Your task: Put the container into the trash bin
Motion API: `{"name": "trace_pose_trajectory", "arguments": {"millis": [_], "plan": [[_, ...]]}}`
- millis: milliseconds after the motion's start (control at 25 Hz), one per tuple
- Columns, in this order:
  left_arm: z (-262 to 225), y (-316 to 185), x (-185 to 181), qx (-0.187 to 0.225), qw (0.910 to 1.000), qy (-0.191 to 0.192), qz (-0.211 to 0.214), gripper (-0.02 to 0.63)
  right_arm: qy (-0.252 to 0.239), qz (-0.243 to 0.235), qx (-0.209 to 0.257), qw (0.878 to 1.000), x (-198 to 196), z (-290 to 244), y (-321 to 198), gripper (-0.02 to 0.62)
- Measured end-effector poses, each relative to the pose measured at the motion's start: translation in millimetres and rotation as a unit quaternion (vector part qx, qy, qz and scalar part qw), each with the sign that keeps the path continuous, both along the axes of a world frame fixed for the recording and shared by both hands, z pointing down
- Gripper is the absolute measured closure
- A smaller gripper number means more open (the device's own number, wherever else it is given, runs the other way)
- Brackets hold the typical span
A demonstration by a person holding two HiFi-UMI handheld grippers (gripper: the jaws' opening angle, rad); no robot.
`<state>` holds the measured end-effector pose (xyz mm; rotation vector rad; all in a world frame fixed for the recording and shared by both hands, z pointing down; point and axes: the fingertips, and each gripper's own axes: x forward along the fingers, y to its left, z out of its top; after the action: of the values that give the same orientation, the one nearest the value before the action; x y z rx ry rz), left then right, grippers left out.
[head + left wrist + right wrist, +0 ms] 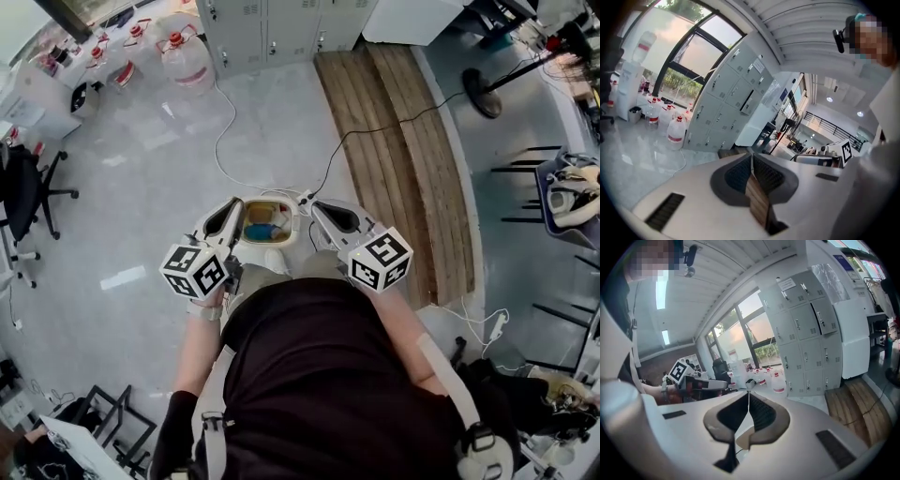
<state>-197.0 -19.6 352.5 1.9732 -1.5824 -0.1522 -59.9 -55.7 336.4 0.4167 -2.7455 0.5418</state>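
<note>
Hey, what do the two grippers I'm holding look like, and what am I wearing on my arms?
Both the left gripper and the right gripper have smooth white tapered shells with dark ribbed pads inside. Each carries a white cube printed with black square markers. You wear a dark short-sleeved top with pale shoulder straps, and a pale band circles the left wrist.

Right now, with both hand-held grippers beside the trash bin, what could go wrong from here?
1. The white cable and the black cable run across the floor right up to the trash bin; a step could snag them or tip the bin.
2. The left hand-held gripper and right hand-held gripper are shut on nothing. Whether the container is among the yellow and blue contents, I cannot tell; check before leaving.
</note>
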Motion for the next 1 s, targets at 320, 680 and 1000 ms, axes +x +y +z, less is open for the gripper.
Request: {"name": "trace_pose_trajectory", "arguments": {"millis": [320, 680, 1000], "plan": [[-59, 7, -3, 0.062, 0.9936, -0.093, -0.007, 0.595, -0.020, -0.037, 0.054, 0.998, -15, -50, 6, 0.578], [-97, 15, 4, 0.104, 0.9800, -0.169, 0.018, 0.517, -0.046, -0.055, 0.104, 0.992, -33, -96, 12, 0.580], [-124, 18, -6, 0.133, 0.9743, -0.181, 0.015, 0.517, -0.059, -0.053, 0.123, 0.989, -45, -114, 15, 0.578]]}}
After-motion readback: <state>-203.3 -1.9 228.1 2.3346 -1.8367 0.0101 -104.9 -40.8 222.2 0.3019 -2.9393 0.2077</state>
